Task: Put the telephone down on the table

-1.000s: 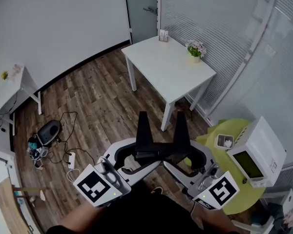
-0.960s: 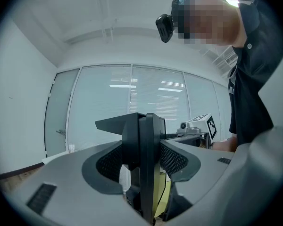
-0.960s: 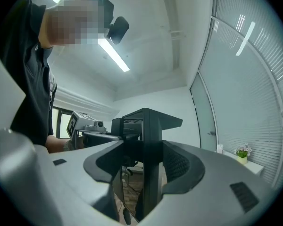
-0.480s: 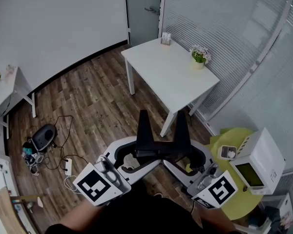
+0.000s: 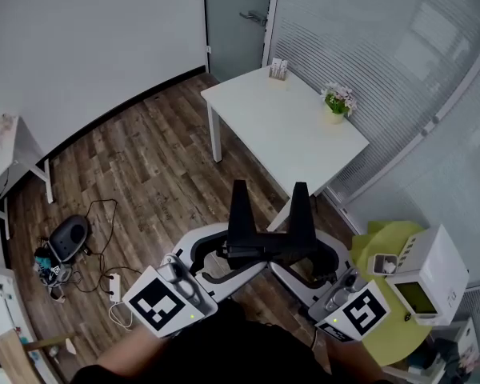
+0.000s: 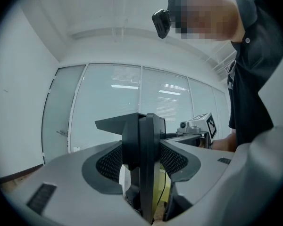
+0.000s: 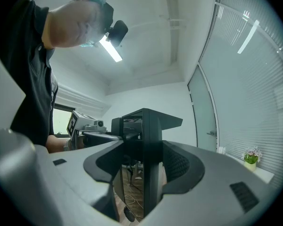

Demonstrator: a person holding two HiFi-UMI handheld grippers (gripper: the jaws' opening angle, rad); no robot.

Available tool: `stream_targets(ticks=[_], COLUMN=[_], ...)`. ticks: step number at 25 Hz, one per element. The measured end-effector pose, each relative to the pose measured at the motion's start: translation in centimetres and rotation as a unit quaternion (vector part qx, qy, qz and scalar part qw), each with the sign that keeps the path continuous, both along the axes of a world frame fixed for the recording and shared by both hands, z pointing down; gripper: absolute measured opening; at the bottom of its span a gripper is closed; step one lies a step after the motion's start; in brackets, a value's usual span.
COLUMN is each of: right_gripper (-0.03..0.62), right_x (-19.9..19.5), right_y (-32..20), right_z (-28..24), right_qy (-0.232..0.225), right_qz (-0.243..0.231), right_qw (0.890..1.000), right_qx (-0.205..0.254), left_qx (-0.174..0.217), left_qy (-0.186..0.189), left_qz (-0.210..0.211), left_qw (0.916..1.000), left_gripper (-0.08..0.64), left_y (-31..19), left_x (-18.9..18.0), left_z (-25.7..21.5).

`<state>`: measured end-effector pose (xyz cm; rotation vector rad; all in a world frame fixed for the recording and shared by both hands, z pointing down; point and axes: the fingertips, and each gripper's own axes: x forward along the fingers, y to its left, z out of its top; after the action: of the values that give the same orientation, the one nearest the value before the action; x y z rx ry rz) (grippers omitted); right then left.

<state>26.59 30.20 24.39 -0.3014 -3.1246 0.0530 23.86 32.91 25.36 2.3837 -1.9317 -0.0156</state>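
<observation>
Nearer the table (image 5: 260,110) than before, I hold left gripper (image 5: 216,261) and right gripper (image 5: 318,261) level, each clamped on the telephone (image 5: 268,249); long axis crosswise, prongs upright.

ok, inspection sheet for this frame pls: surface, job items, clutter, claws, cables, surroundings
Surface: white table ahead, its middle bare.
Job's things: black telephone carried above the floor, not yet on the table.
Clutter: flower pot and small holder at the table's edges; white appliance and white tub on the yellow round table, right.
Grippers: left claw and right claw both shut on the telephone, one from each side.
Cables: power strip with looped cord on the floor, near a dark round device.
Surroundings: wood floor, door, wall of blinds.
</observation>
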Motion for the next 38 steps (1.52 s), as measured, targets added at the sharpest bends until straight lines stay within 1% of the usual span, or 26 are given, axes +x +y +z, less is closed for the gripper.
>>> stream_targets(ticks=[9, 16, 26, 33, 38], right_gripper=[0.261, 0.261, 0.261, 0.261, 0.261], right_x=[-5.9, -9.7, -14.3, -17.5, -19.1], right_y=[-0.1, -2.9, -9.6, -15.7, -19.6], right_z=[1.0, 1.4, 1.3, 0.6, 0.6], right_qy=[0.009, 0.014, -0.004, -0.008, -0.008], right_qz=[0.007, 0.0, -0.02, -0.032, -0.038], right_qw=[1.0, 1.0, 0.999, 0.999, 0.999], right_qx=[-0.017, -0.026, -0.028, -0.028, -0.03], left_qx=[-0.003, -0.008, -0.013, -0.016, -0.019], left_qy=[0.009, 0.015, -0.004, -0.005, -0.002], left_qz=[0.005, -0.001, -0.02, -0.032, -0.04], left_qw=[0.9999, 0.9999, 0.9997, 0.9993, 0.999], left_gripper=[0.242, 0.242, 0.242, 0.243, 0.242], left_y=[0.0, -2.9, -9.6, -15.6, -19.4], left_x=[-6.0, -9.7, -14.3, -17.4, -19.0], left_z=[0.8, 1.1, 0.9, 0.3, 0.2])
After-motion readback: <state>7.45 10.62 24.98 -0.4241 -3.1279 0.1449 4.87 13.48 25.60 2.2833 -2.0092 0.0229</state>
